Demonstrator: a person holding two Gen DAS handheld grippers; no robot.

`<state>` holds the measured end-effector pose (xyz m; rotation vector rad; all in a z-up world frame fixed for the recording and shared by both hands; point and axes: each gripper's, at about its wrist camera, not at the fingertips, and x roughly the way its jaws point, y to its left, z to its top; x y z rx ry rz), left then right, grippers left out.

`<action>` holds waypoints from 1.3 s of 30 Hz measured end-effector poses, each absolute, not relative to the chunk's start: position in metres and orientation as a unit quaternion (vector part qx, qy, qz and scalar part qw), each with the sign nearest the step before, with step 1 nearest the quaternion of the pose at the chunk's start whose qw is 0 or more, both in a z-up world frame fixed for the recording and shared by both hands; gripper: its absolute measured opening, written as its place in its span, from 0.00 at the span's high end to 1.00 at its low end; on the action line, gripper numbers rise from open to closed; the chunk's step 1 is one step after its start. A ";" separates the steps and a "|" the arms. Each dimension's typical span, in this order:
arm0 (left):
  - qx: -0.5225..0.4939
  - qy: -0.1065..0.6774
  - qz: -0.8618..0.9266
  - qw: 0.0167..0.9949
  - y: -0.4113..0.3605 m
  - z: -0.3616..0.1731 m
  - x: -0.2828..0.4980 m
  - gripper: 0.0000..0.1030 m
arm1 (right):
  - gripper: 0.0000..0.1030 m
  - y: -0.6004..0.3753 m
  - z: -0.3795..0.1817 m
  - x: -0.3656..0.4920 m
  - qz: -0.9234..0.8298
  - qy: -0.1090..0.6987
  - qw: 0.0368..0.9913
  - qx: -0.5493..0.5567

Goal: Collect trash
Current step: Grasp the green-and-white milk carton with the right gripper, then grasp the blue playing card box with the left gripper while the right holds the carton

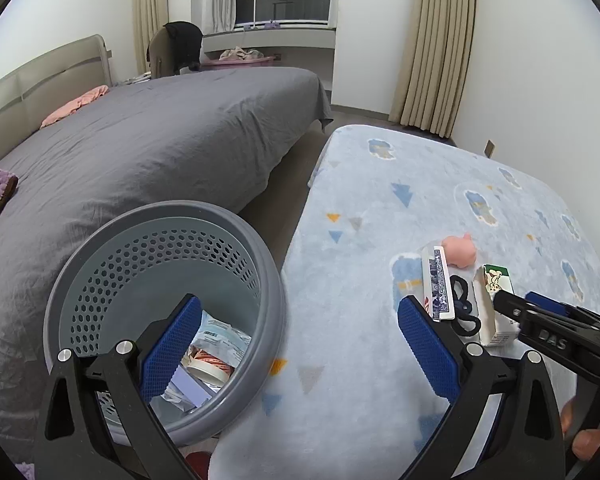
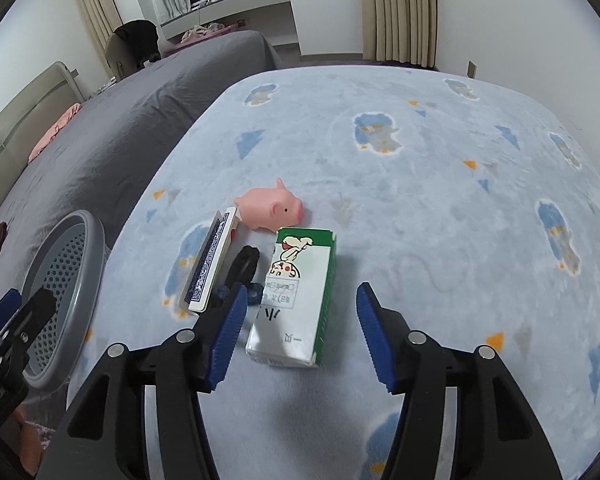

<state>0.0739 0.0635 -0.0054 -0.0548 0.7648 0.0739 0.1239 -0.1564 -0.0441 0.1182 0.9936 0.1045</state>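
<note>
Left wrist view: the left gripper (image 1: 296, 344) is spread, holding nothing, above the bin (image 1: 172, 280) with wrappers inside, beside the grey bed (image 1: 140, 152).

Right wrist view: the right gripper (image 2: 300, 328) is spread, the carton (image 2: 296, 300) lying on the blanket (image 2: 420, 180) between its fingers. Card box (image 2: 212, 260), black cord (image 2: 244, 264) and pink pig (image 2: 272, 210) crowd its left.

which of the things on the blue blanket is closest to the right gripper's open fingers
The green-and-white carton: it lies right ahead of the right gripper. The card deck, black cord and pink pig lie farther off.
</note>
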 end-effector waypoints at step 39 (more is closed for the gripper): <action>0.024 0.435 -0.023 0.900 -0.027 -0.027 0.116 0.06 | 0.63 -0.247 -0.034 0.090 0.126 0.437 0.883 0.114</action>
